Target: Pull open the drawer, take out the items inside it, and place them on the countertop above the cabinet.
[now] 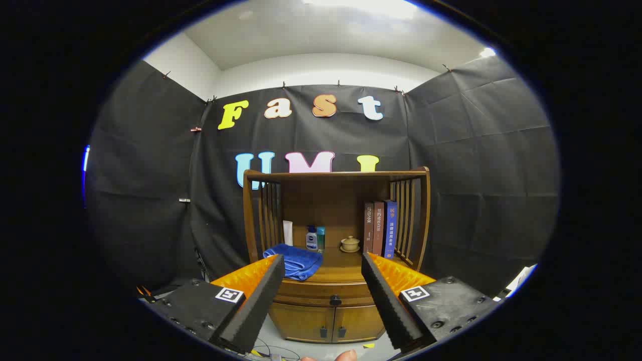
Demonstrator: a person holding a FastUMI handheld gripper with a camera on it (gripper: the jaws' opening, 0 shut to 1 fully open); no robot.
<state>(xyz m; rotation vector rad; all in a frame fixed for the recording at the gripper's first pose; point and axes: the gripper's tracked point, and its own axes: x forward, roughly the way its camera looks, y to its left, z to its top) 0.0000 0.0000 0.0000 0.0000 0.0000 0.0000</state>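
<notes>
A wooden cabinet [335, 210] stands ahead against the black booth wall. Its drawer [328, 292] is closed, with a dark knob [335, 301] in the middle, seen between my fingers. Above the drawer is the countertop [343, 268]. My gripper [321, 296] is open, held some way back from the cabinet, its two orange-backed fingers [261, 301] framing the drawer front. Nothing is between them. The drawer's contents are hidden.
On the countertop lie a folded blue towel [296, 260], a white tube [288, 233], two small bottles [315, 238], a small lidded cup [349, 244] and three upright books [379, 228]. Two lower doors [328, 323] sit under the drawer. Cables lie on the floor.
</notes>
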